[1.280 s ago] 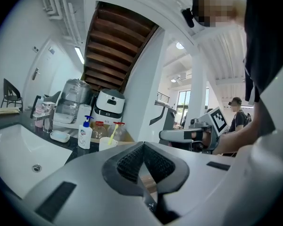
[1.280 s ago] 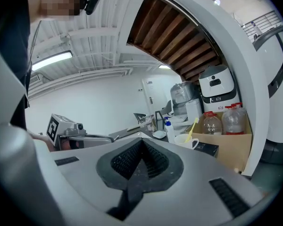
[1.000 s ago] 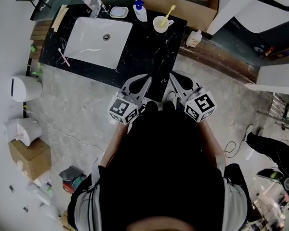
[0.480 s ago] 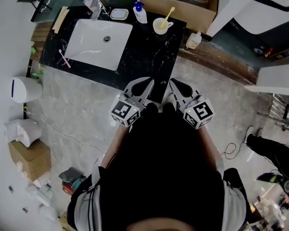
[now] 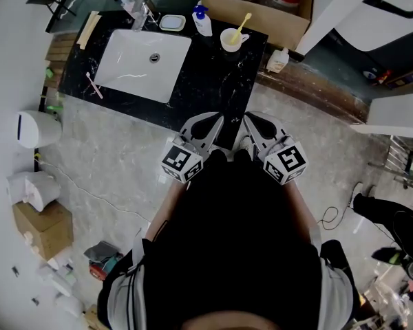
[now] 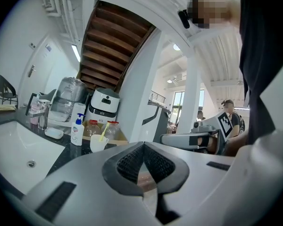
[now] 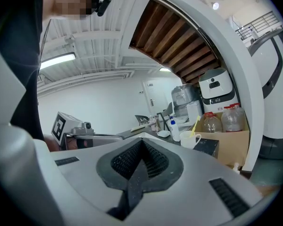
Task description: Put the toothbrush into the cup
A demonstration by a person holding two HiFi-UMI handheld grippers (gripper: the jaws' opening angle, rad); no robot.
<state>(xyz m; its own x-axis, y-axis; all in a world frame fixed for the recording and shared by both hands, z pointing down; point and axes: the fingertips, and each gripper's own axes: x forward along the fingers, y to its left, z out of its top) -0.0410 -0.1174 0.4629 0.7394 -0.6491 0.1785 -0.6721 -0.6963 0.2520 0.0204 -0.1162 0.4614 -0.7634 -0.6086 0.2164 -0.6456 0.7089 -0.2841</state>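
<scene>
Toothbrushes show in two spots near the sink [image 5: 143, 55]. A yellow toothbrush [image 5: 242, 22] stands in the white cup [image 5: 230, 40]. The cup sits on the black counter [image 5: 206, 74], to the right of the sink and next to a soap bottle [image 5: 203, 20]. A pink toothbrush [image 5: 93, 84] lies flat on the counter just left of the sink.

The left gripper [image 6: 143, 145] and the right gripper [image 7: 142, 142] are both held close to the person's body, well away from the sink. Each one has its jaws pressed together, with nothing between them.

I think this fits two stories. The job may be over, with the yellow brush in the cup as the task wants. Or the pink brush may be the one that has to go in. The pictures do not say which, so I cannot name the next move. Either way, neither gripper is carrying anything.

A second ago it all looked much the same. The yellow brush was in the cup, the pink one lay left of the sink, and both grippers were near the body. Only the view has slid a little.
</scene>
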